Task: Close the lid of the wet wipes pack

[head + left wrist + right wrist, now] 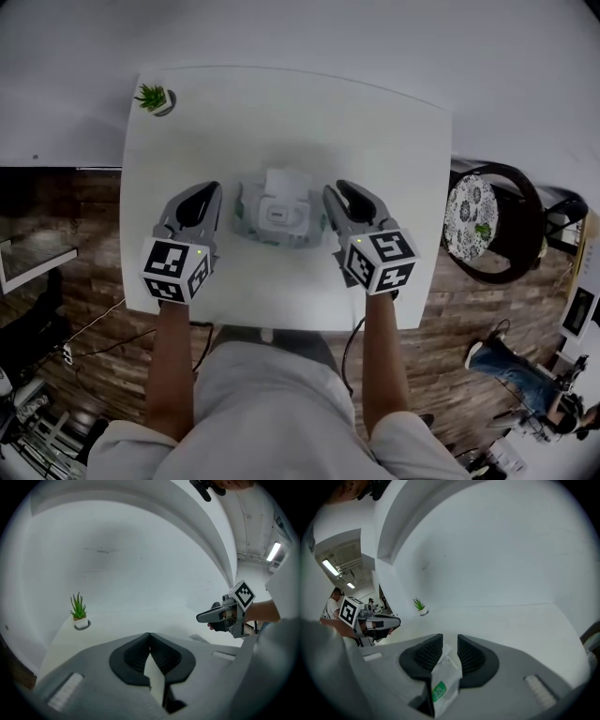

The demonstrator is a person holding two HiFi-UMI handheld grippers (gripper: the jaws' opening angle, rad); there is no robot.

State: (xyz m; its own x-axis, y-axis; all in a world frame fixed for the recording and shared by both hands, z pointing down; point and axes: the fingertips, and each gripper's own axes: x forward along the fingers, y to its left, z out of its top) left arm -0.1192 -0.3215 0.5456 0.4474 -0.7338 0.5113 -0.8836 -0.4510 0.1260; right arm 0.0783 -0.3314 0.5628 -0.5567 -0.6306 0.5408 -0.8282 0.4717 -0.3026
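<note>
Left gripper [211, 192]: pinching the left edge of the wet wipes pack [274, 217].
Right gripper [339, 195]: pinching its right edge.
Lid [286, 178]: open, on the far side.
Plant [153, 97]: far left on the worktop [375, 141].

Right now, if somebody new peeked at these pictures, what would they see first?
The wet wipes pack in the middle of the white table catches the eye first. It is pinched at both ends, by the left gripper on one side and the right gripper on the other. Next comes the tiny green plant, alone at the table's far left corner.
</note>
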